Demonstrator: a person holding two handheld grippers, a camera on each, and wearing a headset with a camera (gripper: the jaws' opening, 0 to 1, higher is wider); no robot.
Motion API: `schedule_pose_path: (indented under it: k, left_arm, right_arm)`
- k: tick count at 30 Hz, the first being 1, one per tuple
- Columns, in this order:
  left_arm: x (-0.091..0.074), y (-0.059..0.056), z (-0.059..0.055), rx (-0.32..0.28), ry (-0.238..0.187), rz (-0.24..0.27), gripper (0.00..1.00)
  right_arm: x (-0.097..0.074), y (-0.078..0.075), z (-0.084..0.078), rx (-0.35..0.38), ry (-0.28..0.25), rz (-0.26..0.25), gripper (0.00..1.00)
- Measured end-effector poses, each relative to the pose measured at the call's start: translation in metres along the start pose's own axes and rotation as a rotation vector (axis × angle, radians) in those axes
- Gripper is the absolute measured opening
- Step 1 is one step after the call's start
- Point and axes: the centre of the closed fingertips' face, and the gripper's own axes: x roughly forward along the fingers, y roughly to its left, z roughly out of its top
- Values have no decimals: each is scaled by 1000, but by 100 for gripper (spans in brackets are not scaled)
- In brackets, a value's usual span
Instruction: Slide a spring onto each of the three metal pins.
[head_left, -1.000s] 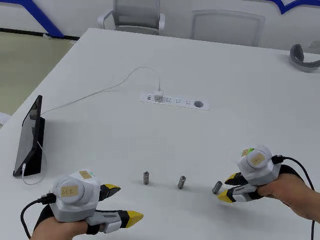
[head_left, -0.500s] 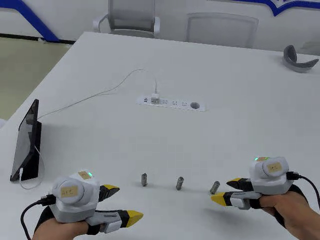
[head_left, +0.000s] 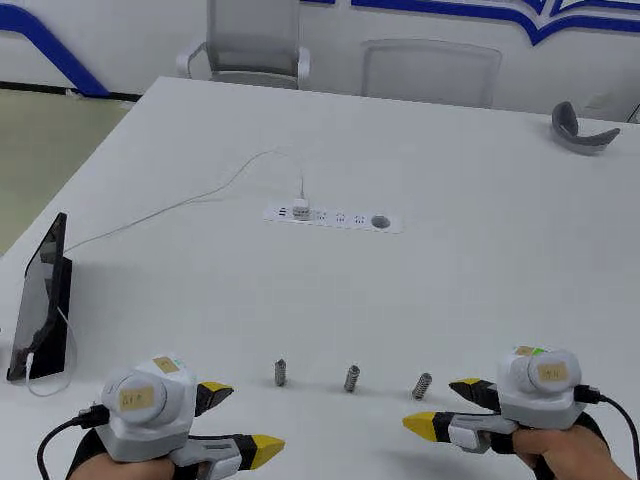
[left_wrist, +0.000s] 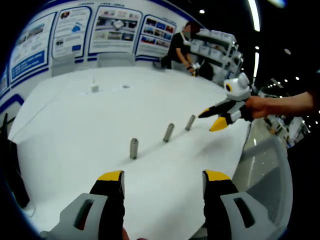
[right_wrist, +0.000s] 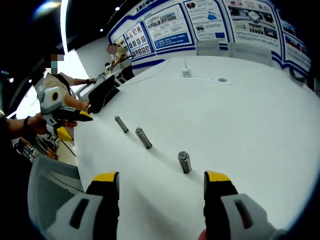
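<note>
1. We judge the task to be at its end. Three springs stand upright in a row on the desk (head_left: 450, 270), well apart from one another: the left spring (head_left: 281, 372), the middle spring (head_left: 352, 377) and the right spring (head_left: 423, 384).
2. In the right gripper view coils wrap all three, and the nearest pin (right_wrist: 183, 155) shows a grey top above its coils. From this we take every pin to carry a spring.
3. The left claw (head_left: 248, 418) hovers near the desk's front edge, short of the left spring. Its jaws are spread and hold nothing.
4. The right claw (head_left: 438, 404) sits just beside the right spring without touching it, jaws likewise spread and empty.
5. With both claws empty and each pin dressed, we see no threading step left.
6. The next move, in our view, is only a check that each spring sits fully down.
7. If one rides high, we would pinch it lightly and press straight down along the pin. We cannot tell whether the pins are fixed to the desk, so a sideways nudge might topple one.
</note>
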Motion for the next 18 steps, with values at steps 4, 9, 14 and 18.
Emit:
schedule_pose_path:
  k: [4,9,14,18]
  left_arm:
    - [1,2,-1,0,3,4,67]
    - [0,4,-2,-2,6,10,69]
    - [0,6,-2,-4,7,14,70]
    - [0,7,-3,-3,9,13,70]
  right_arm:
    - [-3,6,-4,-7,-7,-3,75]
    - [-8,15,-7,1,-23,3,77]
    - [-12,20,-10,7,-38,-4,80]
    - [-15,24,-13,1,-40,-2,81]
